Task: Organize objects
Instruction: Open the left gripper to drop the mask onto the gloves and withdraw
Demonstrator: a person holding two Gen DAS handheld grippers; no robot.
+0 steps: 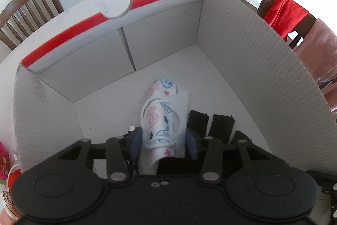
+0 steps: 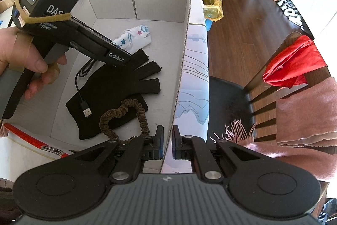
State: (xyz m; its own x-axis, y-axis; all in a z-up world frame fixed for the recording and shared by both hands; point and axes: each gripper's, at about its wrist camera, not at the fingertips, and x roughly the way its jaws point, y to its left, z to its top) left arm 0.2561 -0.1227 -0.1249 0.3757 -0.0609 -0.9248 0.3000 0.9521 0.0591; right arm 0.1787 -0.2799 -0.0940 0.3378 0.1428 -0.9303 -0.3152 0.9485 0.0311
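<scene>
A white corrugated box (image 1: 242, 45) with a red rim stands on the table. On its floor lies a rolled white cloth (image 1: 162, 107) printed in pink and blue. My left gripper (image 1: 163, 140) points down into the box, open, with its blue pads either side of the roll's near end. The roll (image 2: 134, 35) rests on the floor. Beside it lie a black glove (image 2: 118, 94), a brown scrunchie (image 2: 124, 119) and a black USB cable (image 2: 84, 107). My right gripper (image 2: 167, 140) is shut on the box's right wall (image 2: 183, 52).
A hand (image 2: 21, 60) holds the left gripper's handle above the box. To the right stands a dark chair (image 2: 229, 98) draped with a red cloth (image 2: 292, 62) and a pink fringed scarf (image 2: 305, 115). A wooden chair (image 1: 27, 12) is beyond the table. A yellow-lined bin (image 2: 210, 3) sits on the floor.
</scene>
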